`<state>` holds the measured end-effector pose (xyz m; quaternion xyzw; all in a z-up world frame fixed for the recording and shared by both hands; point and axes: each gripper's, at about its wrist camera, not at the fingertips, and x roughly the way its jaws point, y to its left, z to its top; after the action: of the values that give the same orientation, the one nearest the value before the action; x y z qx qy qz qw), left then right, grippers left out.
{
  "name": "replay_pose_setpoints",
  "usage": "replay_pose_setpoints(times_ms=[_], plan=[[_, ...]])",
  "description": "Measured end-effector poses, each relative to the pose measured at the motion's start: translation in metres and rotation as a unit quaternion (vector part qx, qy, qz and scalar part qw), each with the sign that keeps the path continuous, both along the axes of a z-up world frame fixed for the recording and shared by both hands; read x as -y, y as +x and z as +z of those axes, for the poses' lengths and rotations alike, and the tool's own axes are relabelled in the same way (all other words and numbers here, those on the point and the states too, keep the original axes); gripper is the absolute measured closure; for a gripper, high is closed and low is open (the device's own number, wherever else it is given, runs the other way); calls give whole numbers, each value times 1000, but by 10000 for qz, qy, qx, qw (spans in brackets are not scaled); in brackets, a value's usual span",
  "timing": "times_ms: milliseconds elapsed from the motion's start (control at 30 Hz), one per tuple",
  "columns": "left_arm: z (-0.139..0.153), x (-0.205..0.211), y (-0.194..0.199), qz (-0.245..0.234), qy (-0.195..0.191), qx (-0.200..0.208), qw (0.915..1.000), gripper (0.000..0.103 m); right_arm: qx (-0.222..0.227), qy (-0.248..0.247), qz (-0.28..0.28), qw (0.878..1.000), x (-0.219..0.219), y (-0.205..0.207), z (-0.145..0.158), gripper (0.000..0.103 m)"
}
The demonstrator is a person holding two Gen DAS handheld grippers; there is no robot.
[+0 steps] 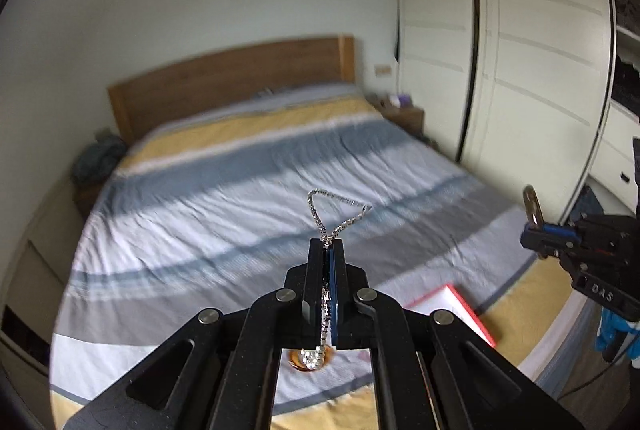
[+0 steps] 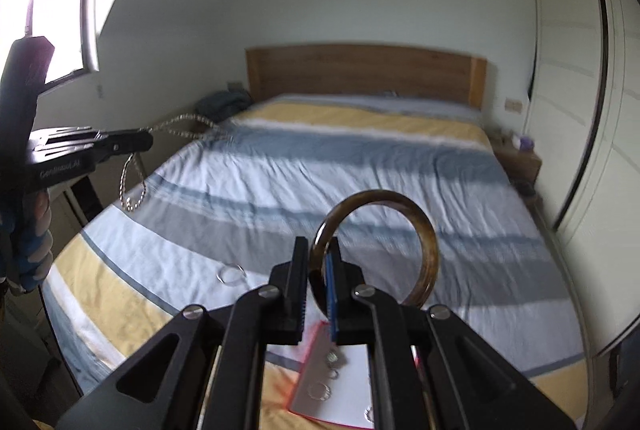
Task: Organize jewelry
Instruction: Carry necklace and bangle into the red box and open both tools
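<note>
Carry stage: left gripper point(image 1: 327, 244) pinching chain point(image 1: 336, 208), right gripper point(image 2: 318, 258) pinching bangle point(image 2: 384, 250), above red-edged tray point(image 2: 340, 382); next, lowering onto tray.

right gripper point(image 1: 536, 230) "DAS" (partial), left gripper point(image 2: 146, 141) "GenRobot.AI"
</note>
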<state>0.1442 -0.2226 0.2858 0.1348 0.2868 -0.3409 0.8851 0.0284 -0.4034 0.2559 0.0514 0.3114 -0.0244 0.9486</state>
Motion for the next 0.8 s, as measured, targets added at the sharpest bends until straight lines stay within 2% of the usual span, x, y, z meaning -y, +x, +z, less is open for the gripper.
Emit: replay_pose_setpoints(times_ms=[200,300,433,633,800], plan=[[-112,68,21,-421,185,-822,9955,101,-754,417,-61,9963,47,32,-121,96],[-173,99,22,-634,350,-1275,9892,101,-1186,659,-191,9906,68,45,-186,96],[-245,127,19,-787,577,-1845,9780,101,-1550,843,-274,9839,86,56,-245,96],[-315,161,19,-939,858,-2273,9655,101,-1893,947,-146,9772,98,69,-298,95],[-350,175,27,-813,1058,-2286,9643,101,-2116,895,-42,9732,102,84,-323,95]])
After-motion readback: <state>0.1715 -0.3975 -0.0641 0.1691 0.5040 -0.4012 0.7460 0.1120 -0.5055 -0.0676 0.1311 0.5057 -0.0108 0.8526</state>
